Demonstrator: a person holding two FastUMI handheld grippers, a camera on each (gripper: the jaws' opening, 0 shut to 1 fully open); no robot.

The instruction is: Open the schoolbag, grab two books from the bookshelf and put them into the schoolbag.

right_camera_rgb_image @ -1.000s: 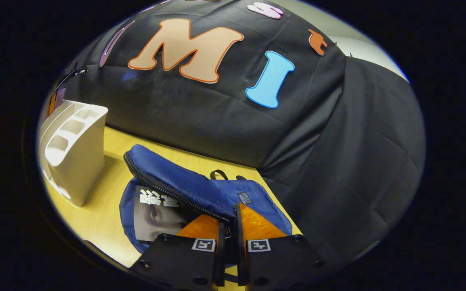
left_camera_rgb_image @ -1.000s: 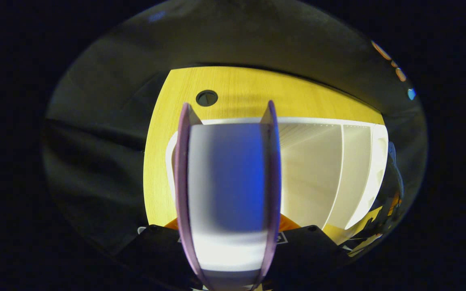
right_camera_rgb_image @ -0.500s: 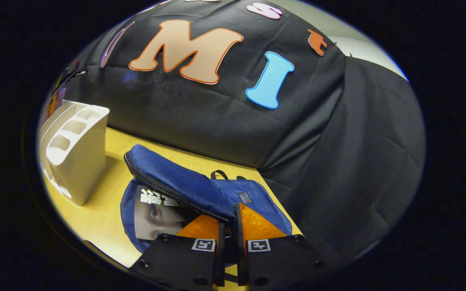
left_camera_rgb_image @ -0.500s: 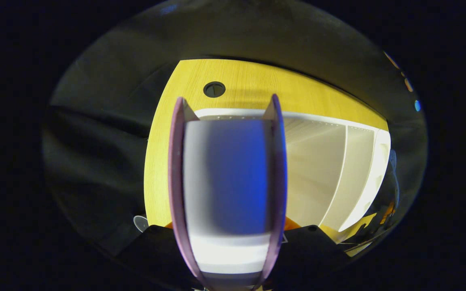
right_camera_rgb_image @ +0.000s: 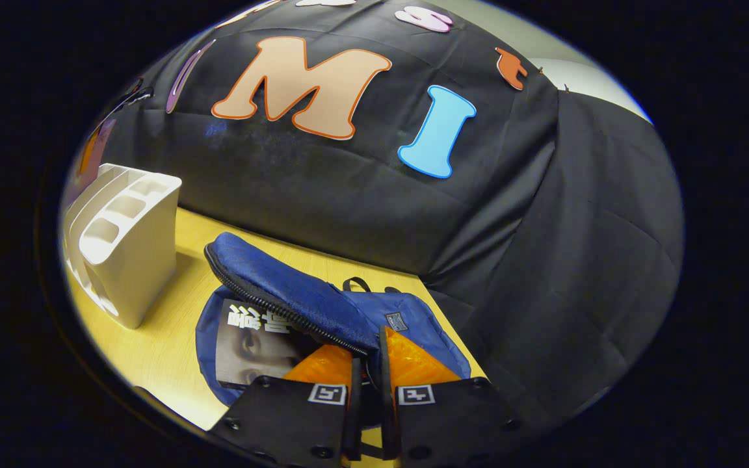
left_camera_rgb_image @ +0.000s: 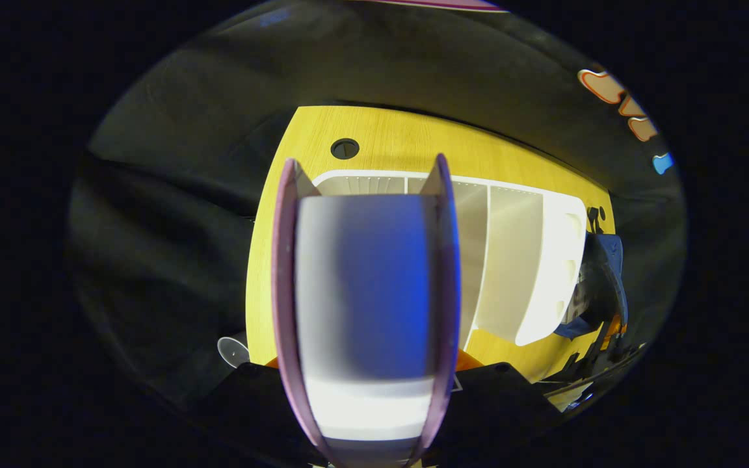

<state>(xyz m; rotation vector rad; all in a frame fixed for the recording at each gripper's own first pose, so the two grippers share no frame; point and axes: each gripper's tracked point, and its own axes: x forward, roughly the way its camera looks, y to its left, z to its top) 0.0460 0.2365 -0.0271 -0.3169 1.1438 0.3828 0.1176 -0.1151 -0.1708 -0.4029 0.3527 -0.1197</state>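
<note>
Left gripper view: left gripper (left_camera_rgb_image: 367, 364) is clamped on a book (left_camera_rgb_image: 365, 292), both fingers pressing its covers, spine/edge facing the cam, very close and blurred. Cover edges look purplish, middle reads blue and white. Book is held above the yellow table (left_camera_rgb_image: 413, 140). Behind it sits the white bookshelf (left_camera_rgb_image: 511, 260), slots w/ dividers visible to the right of the book; can't tell if any slot has contents. Round cable hole (left_camera_rgb_image: 344, 148) in the tabletop at the far side, just beyond the shelf. At far right edge of this view a bit of the blue schoolbag (left_camera_rgb_image: 608, 279) shows, just beside the shelf end.

Right gripper view: right gripper (right_camera_rgb_image: 368, 390) is closed tight on the schoolbag's (right_camera_rgb_image: 407, 325) front flap (right_camera_rgb_image: 283, 289), pinching fabric next to the zipper and holding the flap lifted. Bag lies on the table (right_camera_rgb_image: 153, 338), mouth open toward the left. One book already inside (right_camera_rgb_image: 251, 348), dark cover w/ white print, lying flat under the raised flap. Bag's carry loop (right_camera_rgb_image: 356, 283) sticks up at the far side, near the black cloth wall (right_camera_rgb_image: 543, 260). Bookshelf (right_camera_rgb_image: 127, 253) stands upright on the left, apart from the bag w/ bare table between.
</note>
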